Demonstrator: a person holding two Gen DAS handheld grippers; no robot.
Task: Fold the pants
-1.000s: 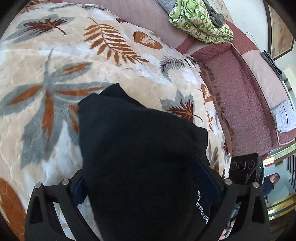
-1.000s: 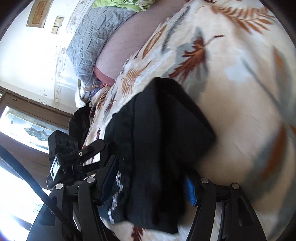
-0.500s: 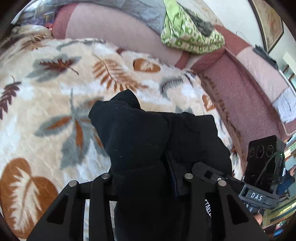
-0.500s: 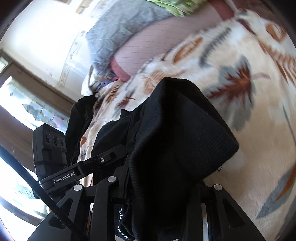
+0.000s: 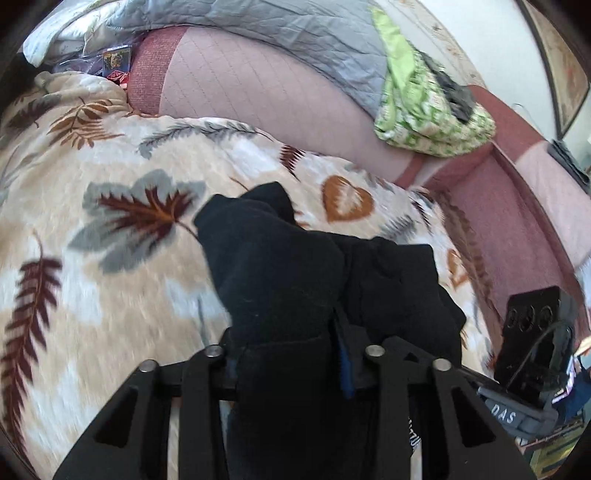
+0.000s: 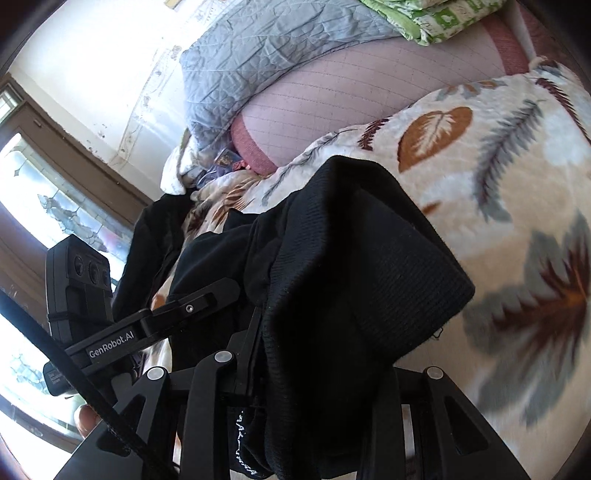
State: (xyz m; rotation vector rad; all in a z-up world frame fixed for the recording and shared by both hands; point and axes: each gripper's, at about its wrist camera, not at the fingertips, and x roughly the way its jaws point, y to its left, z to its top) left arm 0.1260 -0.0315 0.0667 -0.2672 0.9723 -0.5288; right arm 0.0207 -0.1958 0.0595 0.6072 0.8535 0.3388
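Note:
The black pants (image 5: pixel 295 295) are bunched in both grippers above the leaf-patterned blanket (image 5: pixel 110 295). My left gripper (image 5: pixel 291 354) is shut on a thick fold of the black fabric, which drapes over and hides its fingertips. In the right wrist view my right gripper (image 6: pixel 314 369) is shut on the ribbed black fabric of the pants (image 6: pixel 351 277), which covers its fingers. The left gripper's body (image 6: pixel 147 332) shows at the left of the right wrist view, close beside the right one. The right gripper's camera housing (image 5: pixel 532 332) shows at the lower right of the left wrist view.
A pink quilted sofa back (image 5: pixel 258 85) rises behind the blanket, with a grey quilt (image 5: pixel 295 33) and a green patterned cloth (image 5: pixel 424 107) on top. A maroon seat (image 5: pixel 509 229) lies to the right. A window (image 6: pixel 44 206) and dark clothing (image 6: pixel 159 229) are at the left.
Both grippers have closed on the pants and tilted up and back, lifting the bunched fabric; more of the sofa back and quilt has come into view.

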